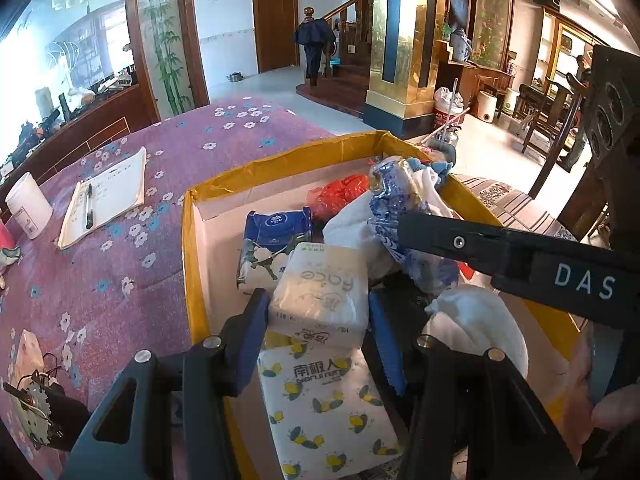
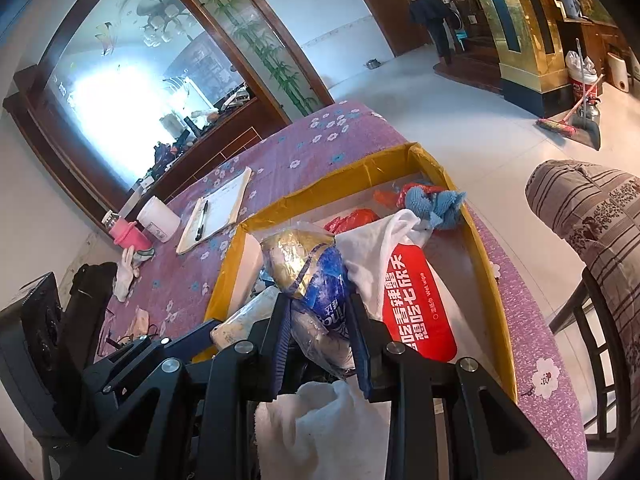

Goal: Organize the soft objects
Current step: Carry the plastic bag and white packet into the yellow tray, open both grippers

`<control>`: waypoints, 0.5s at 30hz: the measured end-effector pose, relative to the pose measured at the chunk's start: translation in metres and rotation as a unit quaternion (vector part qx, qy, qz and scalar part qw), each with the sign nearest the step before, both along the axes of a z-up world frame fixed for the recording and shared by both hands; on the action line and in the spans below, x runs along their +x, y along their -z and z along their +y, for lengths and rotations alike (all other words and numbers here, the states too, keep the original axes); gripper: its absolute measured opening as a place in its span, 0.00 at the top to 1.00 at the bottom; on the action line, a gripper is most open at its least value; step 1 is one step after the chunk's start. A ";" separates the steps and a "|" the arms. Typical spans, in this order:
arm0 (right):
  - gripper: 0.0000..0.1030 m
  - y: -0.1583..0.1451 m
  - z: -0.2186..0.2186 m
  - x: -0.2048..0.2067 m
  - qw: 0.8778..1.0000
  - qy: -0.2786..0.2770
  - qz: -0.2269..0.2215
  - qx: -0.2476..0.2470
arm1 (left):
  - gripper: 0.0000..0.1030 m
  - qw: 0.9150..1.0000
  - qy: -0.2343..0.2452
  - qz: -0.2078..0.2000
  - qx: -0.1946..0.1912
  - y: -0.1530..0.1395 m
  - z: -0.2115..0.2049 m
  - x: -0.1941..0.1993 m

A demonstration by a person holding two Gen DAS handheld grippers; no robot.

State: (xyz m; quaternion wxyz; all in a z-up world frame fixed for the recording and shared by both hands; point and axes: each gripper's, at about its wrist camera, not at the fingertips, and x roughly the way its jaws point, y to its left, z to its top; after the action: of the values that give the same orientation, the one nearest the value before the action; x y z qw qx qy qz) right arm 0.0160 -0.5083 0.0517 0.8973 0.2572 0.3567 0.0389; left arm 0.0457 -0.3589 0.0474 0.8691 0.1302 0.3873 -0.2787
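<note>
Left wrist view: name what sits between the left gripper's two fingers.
A cream tissue pack printed "face" sits between the left gripper fingers, above a bee-print pack, in the left wrist view.

My desk (image 1: 120, 280) wears purple floral cloth. Big wood-framed mirror (image 2: 132, 92) on white wall, glaring bright. Pale tiled floor (image 1: 280, 80) beyond, brown door (image 1: 276, 24), wooden staircase (image 1: 348, 40), gold pillar (image 1: 404, 40), striped chair cushion (image 2: 592, 208) beside me.

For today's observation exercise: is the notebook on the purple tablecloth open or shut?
Open. The notebook lies flat with written pages showing, a pen resting along its fold.
</note>
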 end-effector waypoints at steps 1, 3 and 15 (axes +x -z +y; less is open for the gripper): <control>0.71 0.000 0.000 0.001 1.000 -0.001 0.001 0.000 | 0.52 1.000 0.000 0.001 0.000 0.000 0.000 0.000; 0.71 0.001 0.001 0.003 1.000 -0.001 0.004 0.000 | 0.52 1.000 0.000 0.000 0.000 -0.001 -0.001 -0.001; 0.64 0.009 0.004 0.013 0.999 -0.001 0.047 -0.011 | 0.29 1.000 0.003 0.011 0.007 -0.001 -0.005 -0.001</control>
State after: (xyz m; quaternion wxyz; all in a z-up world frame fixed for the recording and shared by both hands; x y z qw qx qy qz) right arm 0.0294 -0.5042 0.0425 0.8820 0.2487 0.3995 0.0242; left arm 0.0446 -0.3639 0.0487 0.8627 0.1346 0.3988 -0.2802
